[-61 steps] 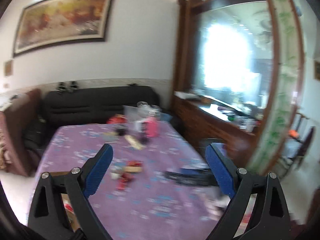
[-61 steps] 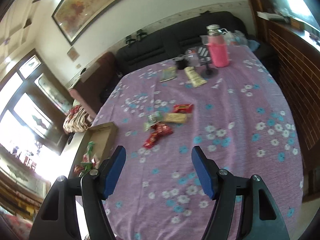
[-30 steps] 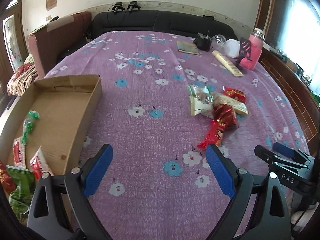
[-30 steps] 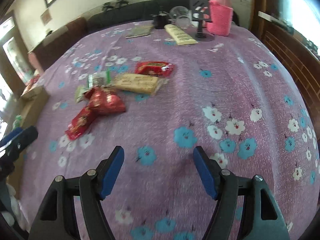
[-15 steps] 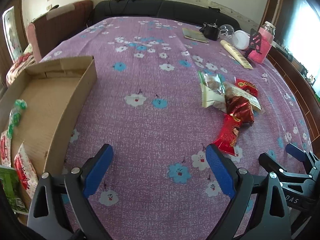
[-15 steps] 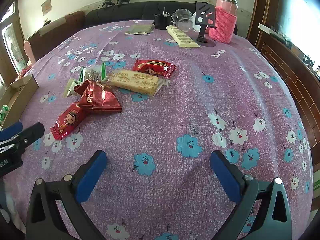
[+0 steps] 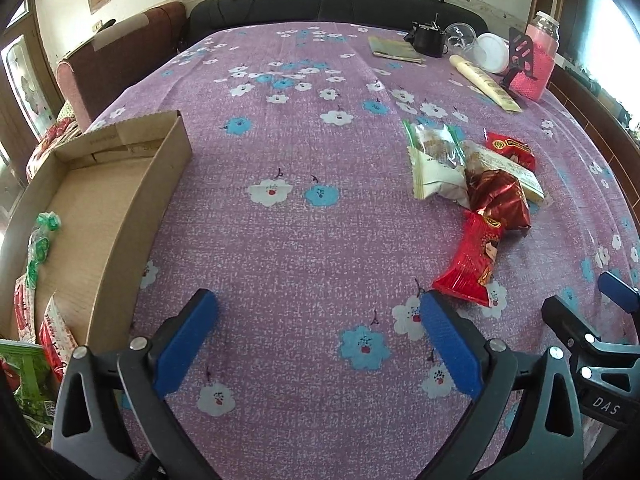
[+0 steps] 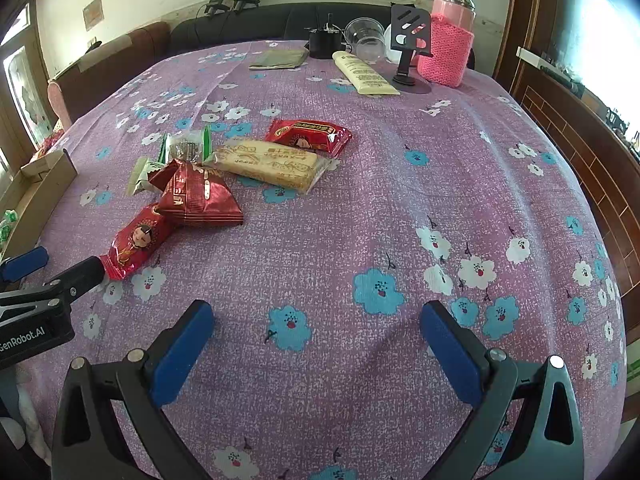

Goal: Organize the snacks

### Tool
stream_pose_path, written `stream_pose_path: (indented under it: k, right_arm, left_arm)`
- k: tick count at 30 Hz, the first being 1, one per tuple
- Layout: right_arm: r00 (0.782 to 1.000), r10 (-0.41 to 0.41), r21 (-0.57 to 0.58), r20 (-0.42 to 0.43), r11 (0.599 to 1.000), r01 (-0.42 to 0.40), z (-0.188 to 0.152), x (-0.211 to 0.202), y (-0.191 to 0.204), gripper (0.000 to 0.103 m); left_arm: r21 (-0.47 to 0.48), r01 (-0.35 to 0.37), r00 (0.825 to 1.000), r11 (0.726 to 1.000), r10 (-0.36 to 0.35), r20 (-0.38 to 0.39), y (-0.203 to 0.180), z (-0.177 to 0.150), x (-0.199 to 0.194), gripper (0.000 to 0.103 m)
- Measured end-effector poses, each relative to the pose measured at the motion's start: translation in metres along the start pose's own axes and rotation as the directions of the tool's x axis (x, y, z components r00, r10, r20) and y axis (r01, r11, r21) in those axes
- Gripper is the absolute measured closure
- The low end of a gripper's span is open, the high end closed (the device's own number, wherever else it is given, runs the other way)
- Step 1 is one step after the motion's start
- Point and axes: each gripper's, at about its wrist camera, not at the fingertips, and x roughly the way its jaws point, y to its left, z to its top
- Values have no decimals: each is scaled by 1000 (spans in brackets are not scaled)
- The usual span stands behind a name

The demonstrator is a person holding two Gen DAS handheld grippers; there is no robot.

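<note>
Several snack packets lie in a cluster on the purple flowered tablecloth [image 7: 304, 240]: a long red packet with a face [image 7: 472, 260] [image 8: 136, 240], a dark red pouch [image 7: 500, 200] [image 8: 196, 196], a beige biscuit pack [image 8: 268, 164], a red packet [image 8: 308, 136] and a green-white packet [image 7: 436, 160]. A shallow cardboard box [image 7: 92, 200] at the left holds several snacks. My left gripper [image 7: 318, 344] is open and empty, low over the cloth between box and cluster. My right gripper [image 8: 316, 344] is open and empty, right of the cluster.
At the table's far end stand a pink knitted bottle [image 8: 448, 48], a black phone stand [image 8: 408, 52], a cream tube [image 8: 364, 74], clear plastic cups [image 8: 364, 40], a black object [image 8: 324, 44] and a flat olive packet [image 8: 280, 59]. A dark sofa [image 7: 340, 4] and an armchair [image 7: 116, 60] stand behind.
Both grippers have come down from a high view of the room to just above the cloth. The right gripper's jaws have opened wider. The snacks have not moved.
</note>
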Motion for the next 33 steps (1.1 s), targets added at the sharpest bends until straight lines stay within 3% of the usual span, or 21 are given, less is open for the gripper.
stream_pose_path:
  k: [33]
  right_arm:
    - [1000, 1, 0, 0, 1000, -1, 1, 1, 0, 0]
  left_arm:
    - [11, 8, 1000, 1000, -8, -12, 0, 0, 1, 0]
